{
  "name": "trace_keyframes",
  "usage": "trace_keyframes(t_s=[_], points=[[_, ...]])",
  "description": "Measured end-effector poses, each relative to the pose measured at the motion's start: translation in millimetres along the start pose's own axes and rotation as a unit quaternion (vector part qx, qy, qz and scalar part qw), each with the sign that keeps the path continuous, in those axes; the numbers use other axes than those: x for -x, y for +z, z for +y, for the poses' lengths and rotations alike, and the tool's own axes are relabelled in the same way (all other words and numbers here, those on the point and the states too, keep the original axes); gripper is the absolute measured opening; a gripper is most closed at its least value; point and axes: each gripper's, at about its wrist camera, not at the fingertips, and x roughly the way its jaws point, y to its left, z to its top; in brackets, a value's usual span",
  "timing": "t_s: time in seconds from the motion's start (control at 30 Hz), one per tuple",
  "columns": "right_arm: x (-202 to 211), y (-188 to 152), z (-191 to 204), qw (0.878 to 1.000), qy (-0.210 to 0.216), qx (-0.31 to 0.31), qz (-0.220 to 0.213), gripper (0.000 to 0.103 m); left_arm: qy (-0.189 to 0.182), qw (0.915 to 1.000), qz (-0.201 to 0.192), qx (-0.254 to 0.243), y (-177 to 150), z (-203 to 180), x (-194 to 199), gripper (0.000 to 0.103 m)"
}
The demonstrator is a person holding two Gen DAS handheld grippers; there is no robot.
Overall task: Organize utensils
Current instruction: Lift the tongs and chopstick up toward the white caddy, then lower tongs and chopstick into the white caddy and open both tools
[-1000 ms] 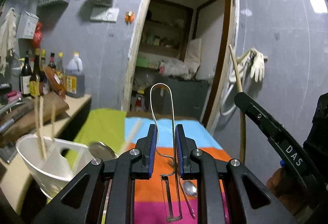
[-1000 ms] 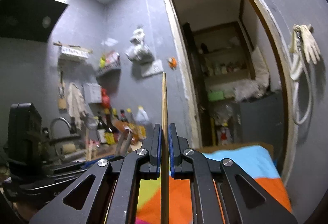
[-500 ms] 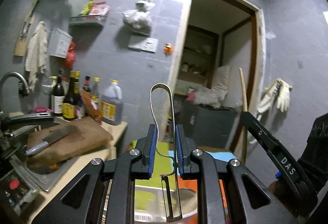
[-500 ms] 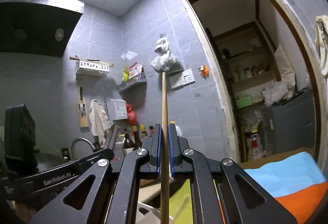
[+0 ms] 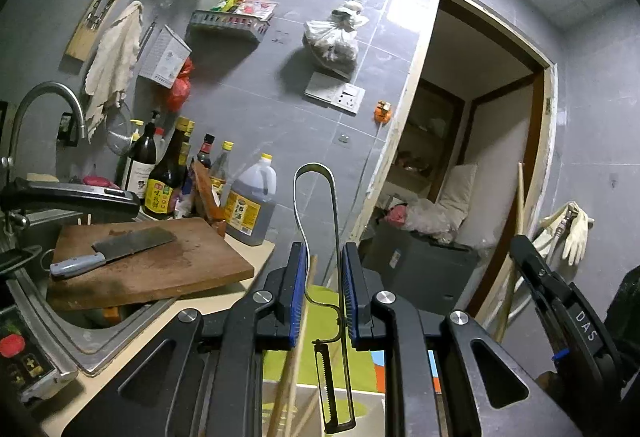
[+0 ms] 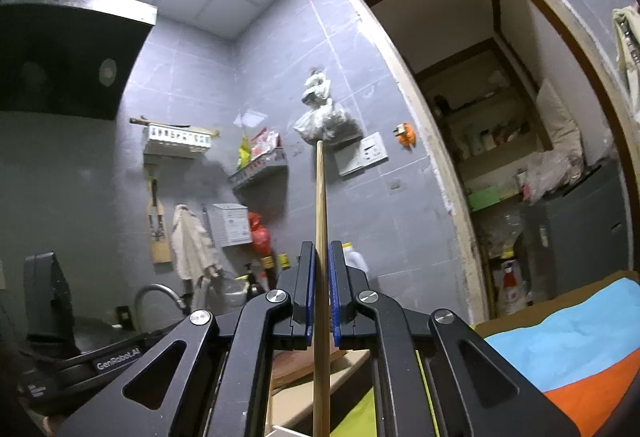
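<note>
Between the right gripper [image 6: 319, 257] fingers, clamped tight, a chopstick [image 6: 321, 221] runs lengthwise, pointing straight ahead.

The chopstick [image 6: 321, 277] runs off the right wrist view's bottom edge. In the left wrist view, the peeler [image 5: 334, 357] blade's lower end meets the bottom edge, and the bottle [image 5: 164, 181] labels at centre left are perhaps too small to read.

A wire-framed metal peeler [image 5: 338, 321] with a serrated blade stands upright, its handle loop uppermost, pinched between the left hand-held gripper's [image 5: 323, 289] blue pads, while a long wooden chopstick [image 6: 321, 237] stands vertical, clamped in the right hand-held gripper [image 6: 321, 285].
</note>
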Motion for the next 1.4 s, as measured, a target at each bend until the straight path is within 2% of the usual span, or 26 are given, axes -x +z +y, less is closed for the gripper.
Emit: trace_keyframes(t_s=[0.17, 0.43, 0.63, 1.4], points=[[-1, -7, 0, 1.000, -0.024, 0.015, -0.011, 0.005, 0.013, 0.9999, -0.006, -0.004, -14, 4, -4, 0.015], [-2, -14, -2, 0.999, -0.041, 0.020, -0.020, 0.005, 0.037, 0.9993, -0.009, -0.001, -33, 7, -8, 0.015], [-4, -17, -3, 0.998, -0.051, 0.020, -0.024, 0.005, 0.039, 0.9992, -0.008, -0.006, -38, 4, -7, 0.015], [11, -36, 6, 0.993, -0.023, 0.100, 0.059, 0.005, 0.062, 0.9958, 0.037, -0.056, -67, -6, -3, 0.015]])
